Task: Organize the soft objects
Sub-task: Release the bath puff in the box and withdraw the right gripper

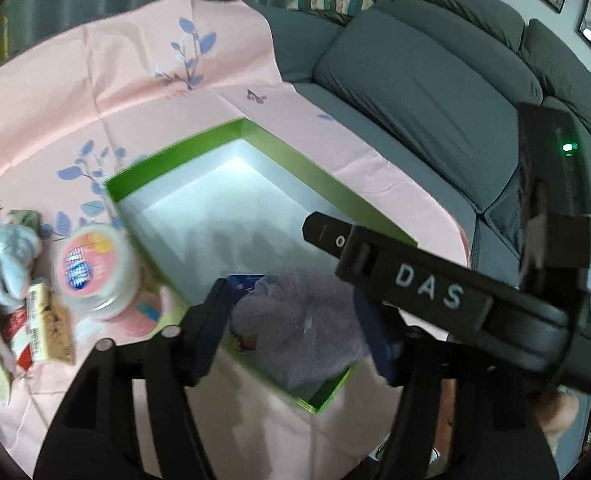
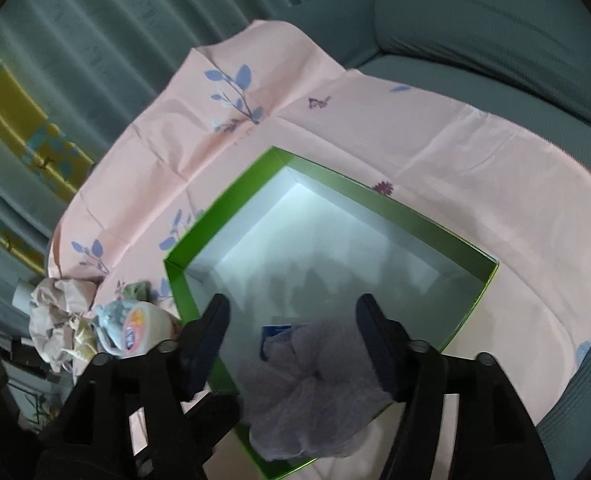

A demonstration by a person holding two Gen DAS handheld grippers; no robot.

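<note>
The grey sofa (image 1: pixel 415 80) is the biggest thing, from 12 to 3 o'clock in the left view. A pink cloth with blue leaves (image 1: pixel 95 92) is spread on it.

On the cloth sits a green box (image 2: pixel 327 188) with a white inside. It is mostly bare. One soft thing is already in it: a purple mesh puff (image 2: pixel 315 392), in the near corner at 6 o'clock. A small blue card (image 2: pixel 273 334) peeks out beside it.

So the job has only started, I think. More things wait outside the box at 9 o'clock: a crumpled pinkish cloth (image 2: pixel 55 320), a light blue soft toy (image 1: pixel 7 256), a round tub with a pink label (image 1: pixel 95 268) and a yellow packet (image 1: pixel 51 328).

The right gripper (image 2: pixel 291 344) is spread wide over the puff and pinches nothing. The left gripper (image 1: pixel 291 324) is spread wide too, over the same corner, and I cannot see it holding anything.
</note>
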